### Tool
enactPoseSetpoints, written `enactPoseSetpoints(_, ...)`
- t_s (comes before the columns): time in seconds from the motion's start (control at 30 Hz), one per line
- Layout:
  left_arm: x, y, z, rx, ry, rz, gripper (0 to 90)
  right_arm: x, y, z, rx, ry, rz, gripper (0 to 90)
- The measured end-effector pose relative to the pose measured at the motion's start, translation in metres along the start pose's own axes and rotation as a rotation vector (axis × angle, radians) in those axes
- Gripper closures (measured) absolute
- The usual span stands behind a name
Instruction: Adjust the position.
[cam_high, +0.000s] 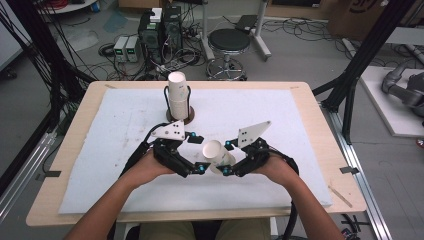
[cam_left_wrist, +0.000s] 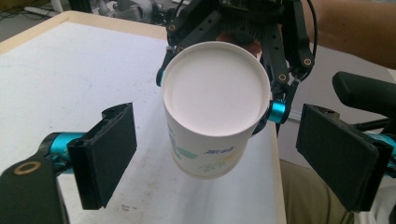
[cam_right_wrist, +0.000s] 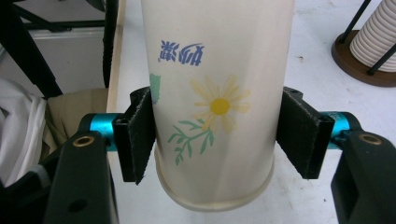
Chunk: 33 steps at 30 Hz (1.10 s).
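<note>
White-padded table (cam_high: 100, 150) amid floor cables: right claw (cam_high: 226, 157) pinching paper cup (cam_high: 216, 152), left claw (cam_high: 196, 152) spread.

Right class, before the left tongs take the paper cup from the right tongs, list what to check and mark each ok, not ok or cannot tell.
1. Right tongs clamp the paper cup on both sides: ok.
2. Left tongs open wide enough for the cup: ok.
3. Cup's base faces the left tongs, between their pads: ok.
4. Cup lifted off the white mat: ok.
5. Cup wall undented under the pads: cannot tell.
6. Cup stack in its holder stands apart from both tongs: ok.
</note>
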<state>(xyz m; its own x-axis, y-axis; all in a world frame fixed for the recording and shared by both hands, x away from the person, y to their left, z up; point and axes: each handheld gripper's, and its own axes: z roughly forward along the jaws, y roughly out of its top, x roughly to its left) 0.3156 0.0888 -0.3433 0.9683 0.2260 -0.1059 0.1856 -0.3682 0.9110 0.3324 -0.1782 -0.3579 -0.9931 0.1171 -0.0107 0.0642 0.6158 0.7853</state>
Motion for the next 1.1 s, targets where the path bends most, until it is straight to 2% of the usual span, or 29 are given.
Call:
enactPoseSetpoints(0.33, 0.002, 0.003, -0.001, 0.032, -0.005, 0.012, 13.1, -0.001, 0.012, -0.001, 0.074, 0.005, -0.044, 34.4)
enactPoseSetpoints(0.53, 0.004, 0.006, 0.001, 0.059, -0.010, 0.013, 13.7, 0.000, 0.020, 0.002, 0.152, 0.004, -0.082, 34.4)
enactPoseSetpoints(0.73, 0.005, 0.008, 0.005, 0.105, -0.022, 0.022, 13.7, 0.002, 0.027, 0.005, 0.211, 0.009, -0.097, 34.5)
enactPoseSetpoints(1.1, 0.005, 0.013, 0.012, 0.156, -0.058, 0.026, 16.9, 0.007, 0.036, 0.011, 0.312, 0.018, -0.133, 34.5)
